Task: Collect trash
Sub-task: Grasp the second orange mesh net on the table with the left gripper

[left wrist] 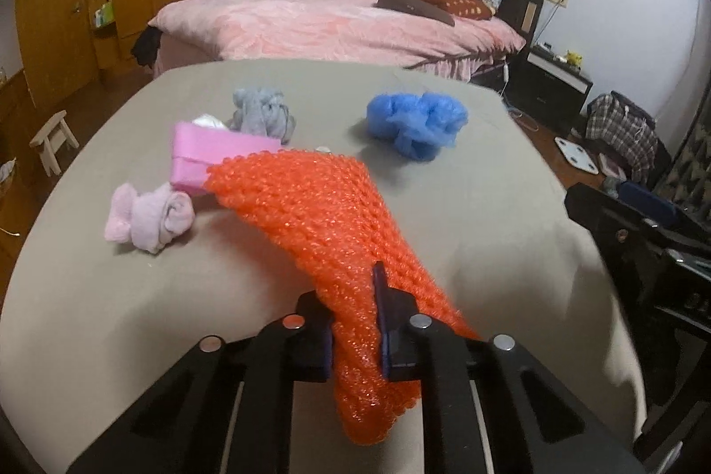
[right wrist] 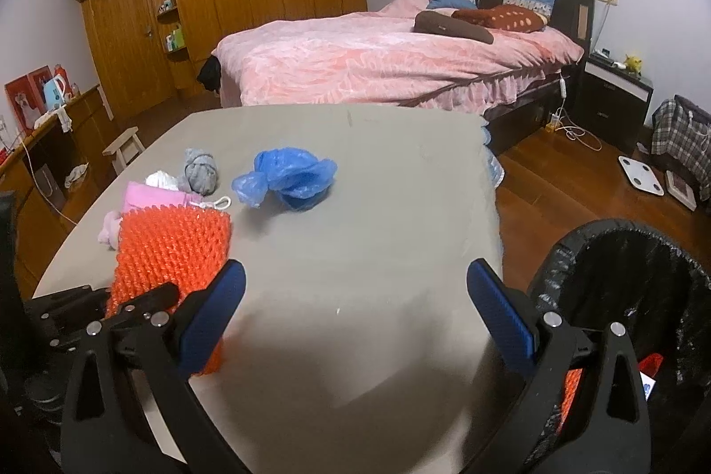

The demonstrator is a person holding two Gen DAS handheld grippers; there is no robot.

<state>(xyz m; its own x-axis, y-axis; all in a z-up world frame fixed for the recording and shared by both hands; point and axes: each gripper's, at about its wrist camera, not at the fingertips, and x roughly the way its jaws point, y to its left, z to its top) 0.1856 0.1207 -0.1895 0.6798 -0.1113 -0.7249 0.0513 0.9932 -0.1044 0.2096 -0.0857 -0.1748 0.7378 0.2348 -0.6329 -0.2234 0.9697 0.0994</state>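
Between the left gripper's (left wrist: 355,334) jaws the orange bubble wrap (left wrist: 311,216) sits clamped, trailing toward eleven o'clock over the grey bench (left wrist: 489,185), while the right gripper (right wrist: 355,296) hovers jaws wide apart, the black-lined bin (right wrist: 622,274) at its three o'clock.
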